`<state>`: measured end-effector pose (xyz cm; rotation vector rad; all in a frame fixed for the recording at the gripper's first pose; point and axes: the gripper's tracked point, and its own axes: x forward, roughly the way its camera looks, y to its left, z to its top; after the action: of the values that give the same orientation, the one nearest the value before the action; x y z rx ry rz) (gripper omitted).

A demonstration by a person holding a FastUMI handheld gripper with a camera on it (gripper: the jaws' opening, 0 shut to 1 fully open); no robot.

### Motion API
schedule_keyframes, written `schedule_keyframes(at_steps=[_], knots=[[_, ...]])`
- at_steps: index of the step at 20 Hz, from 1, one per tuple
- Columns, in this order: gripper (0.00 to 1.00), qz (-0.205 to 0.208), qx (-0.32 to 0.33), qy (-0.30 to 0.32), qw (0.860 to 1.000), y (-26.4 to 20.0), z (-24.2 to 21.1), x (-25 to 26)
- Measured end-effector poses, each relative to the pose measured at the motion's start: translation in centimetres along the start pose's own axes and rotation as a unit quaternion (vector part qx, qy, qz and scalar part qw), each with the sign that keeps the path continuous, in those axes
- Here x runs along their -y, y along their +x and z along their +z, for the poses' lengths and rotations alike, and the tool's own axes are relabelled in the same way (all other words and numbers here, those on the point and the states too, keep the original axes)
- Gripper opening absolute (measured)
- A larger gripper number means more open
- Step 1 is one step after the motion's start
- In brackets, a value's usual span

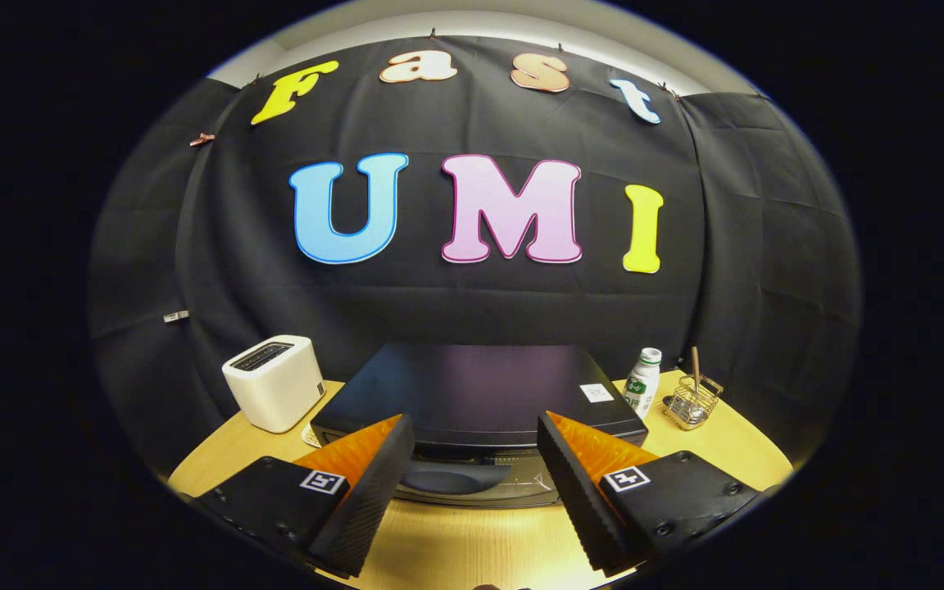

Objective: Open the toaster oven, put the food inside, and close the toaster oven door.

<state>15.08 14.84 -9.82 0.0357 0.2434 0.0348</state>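
Observation:
A black toaster oven [480, 389] stands on the round wooden table [456, 545], just ahead of my fingers. I look down on its flat top, which carries a small white sticker near the right edge. Its glass door [472, 483] and dark handle show between the fingers, seen steeply from above; the door looks closed against the front. My gripper [474, 419] is open, with its fingers spread to either side of the oven's front and nothing between them. A pale edge, perhaps a plate [309, 435], peeks out left of the oven behind the left finger; no food is plainly seen.
A white slot toaster [275, 381] sits left of the oven. To the right stand a small white bottle with a green label [642, 382] and a wire basket holding a stick [692, 401]. The booth's black cloth wall hangs close behind.

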Motion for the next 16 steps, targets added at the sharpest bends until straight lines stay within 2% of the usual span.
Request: schedule_keyframes(at_steps=[4, 9, 13, 16], knots=[[0.98, -0.007, -0.028, 0.007, 1.0, 2.6, -2.3, -0.9], [0.98, -0.015, -0.059, -0.033, 0.998, 3.4, -5.0, -0.7], [0.99, -0.018, -0.056, -0.017, 0.998, 3.5, -5.0, -0.7], [0.98, -0.007, -0.09, 0.006, 0.996, 3.1, -6.0, -1.2]])
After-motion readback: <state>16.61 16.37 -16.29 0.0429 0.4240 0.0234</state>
